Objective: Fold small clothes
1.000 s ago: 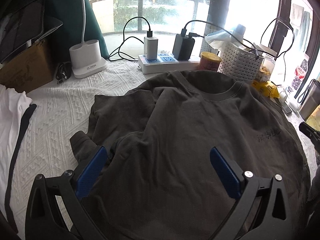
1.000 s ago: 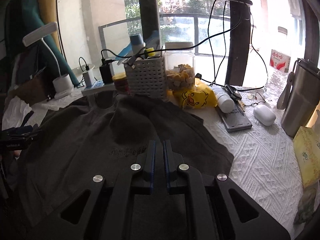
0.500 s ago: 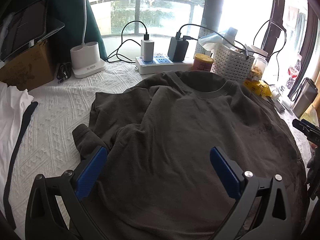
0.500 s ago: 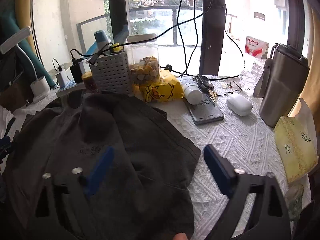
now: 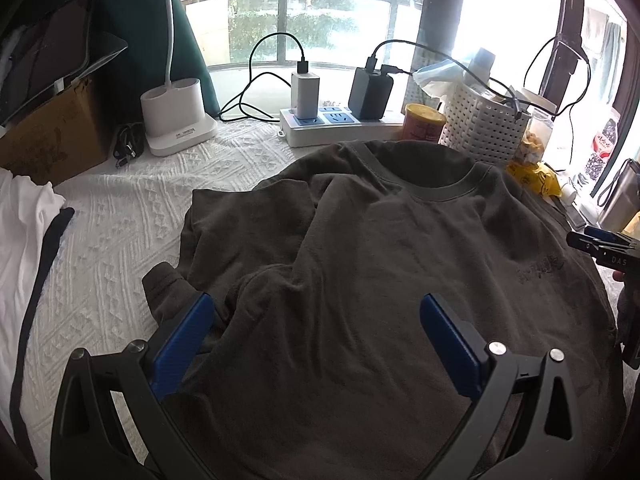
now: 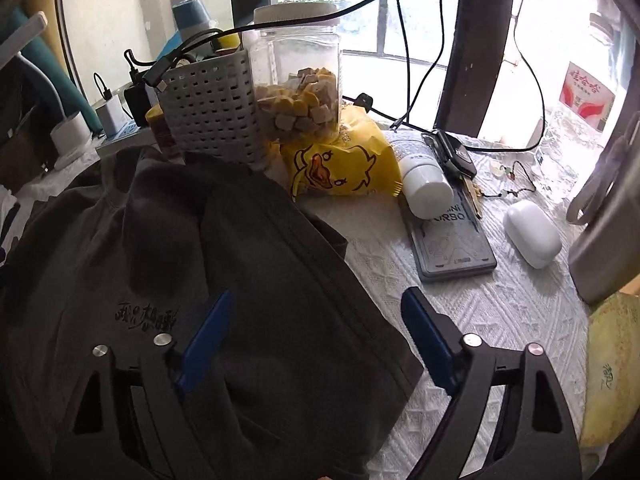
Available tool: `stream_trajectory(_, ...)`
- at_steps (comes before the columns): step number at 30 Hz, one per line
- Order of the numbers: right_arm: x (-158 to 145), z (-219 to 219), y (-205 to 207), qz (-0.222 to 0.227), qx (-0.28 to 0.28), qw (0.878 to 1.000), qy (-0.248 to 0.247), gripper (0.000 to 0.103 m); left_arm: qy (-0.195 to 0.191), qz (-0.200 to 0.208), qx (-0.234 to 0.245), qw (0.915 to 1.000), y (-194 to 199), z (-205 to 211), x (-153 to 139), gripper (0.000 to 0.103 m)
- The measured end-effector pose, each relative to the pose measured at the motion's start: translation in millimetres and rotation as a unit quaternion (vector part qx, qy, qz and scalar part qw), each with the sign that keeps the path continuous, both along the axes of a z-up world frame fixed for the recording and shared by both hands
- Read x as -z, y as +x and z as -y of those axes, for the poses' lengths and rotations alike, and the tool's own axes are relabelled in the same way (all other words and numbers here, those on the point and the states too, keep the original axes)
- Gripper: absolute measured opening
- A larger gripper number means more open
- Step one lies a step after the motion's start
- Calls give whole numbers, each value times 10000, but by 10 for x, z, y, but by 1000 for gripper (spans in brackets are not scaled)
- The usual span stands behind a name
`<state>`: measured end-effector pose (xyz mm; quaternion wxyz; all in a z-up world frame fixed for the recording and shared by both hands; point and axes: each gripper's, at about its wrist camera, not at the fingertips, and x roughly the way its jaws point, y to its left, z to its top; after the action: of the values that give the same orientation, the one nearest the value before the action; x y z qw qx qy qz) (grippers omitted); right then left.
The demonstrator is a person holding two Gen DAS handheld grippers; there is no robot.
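A dark grey T-shirt lies face up on the white knitted tablecloth, collar toward the window, its left sleeve folded inward. My left gripper hovers open over the shirt's lower body, with nothing pinched. My right gripper is over the shirt's right sleeve and side edge. Its jaws are wide and closing, the cloth lies below between them, and the pads do not press on it. In the left wrist view the right gripper shows at the right edge.
Along the window stand a lamp base, a power strip with chargers, a white basket and a snack jar. Right of the shirt lie a yellow duck bag, a phone, a white case and a steel mug. A white garment lies left.
My right gripper went from shut to wide open and shifted right, from over the shirt's chest to its right sleeve edge. The left gripper stayed in place, open.
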<state>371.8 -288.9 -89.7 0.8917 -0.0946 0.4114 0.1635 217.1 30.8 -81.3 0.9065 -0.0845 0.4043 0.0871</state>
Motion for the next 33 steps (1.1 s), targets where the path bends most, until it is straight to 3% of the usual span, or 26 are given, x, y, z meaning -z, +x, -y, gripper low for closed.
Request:
stream_trajectory(5, 127, -35, 81, -262, -287, 9992, 38, 58, 4, -47, -62, 10000, 54, -39, 39, 102)
stream_trajectory(7, 113, -55, 58, -240, -431, 9988, 70, 43, -3, -56, -78, 10000, 79, -53, 45, 102)
stream_trajectory(9, 75, -73, 25, -130, -461, 9988, 82, 9, -1, -53, -69, 10000, 96, -57, 43, 102)
stream_trajectory(23, -286, 20, -267, 436, -127, 9989, -60, 7, -109, 126, 26, 9999, -47, -81, -43, 102)
stream_trajectory(29, -533, -311, -615, 688, -488, 9964, -65, 7, -206, 276, 18, 9994, -172, -140, -113, 102)
stream_trajectory(33, -483, -604, -766, 657, -734, 9950, -149, 7, -267, 336, 83, 9990, -262, -151, -128, 102)
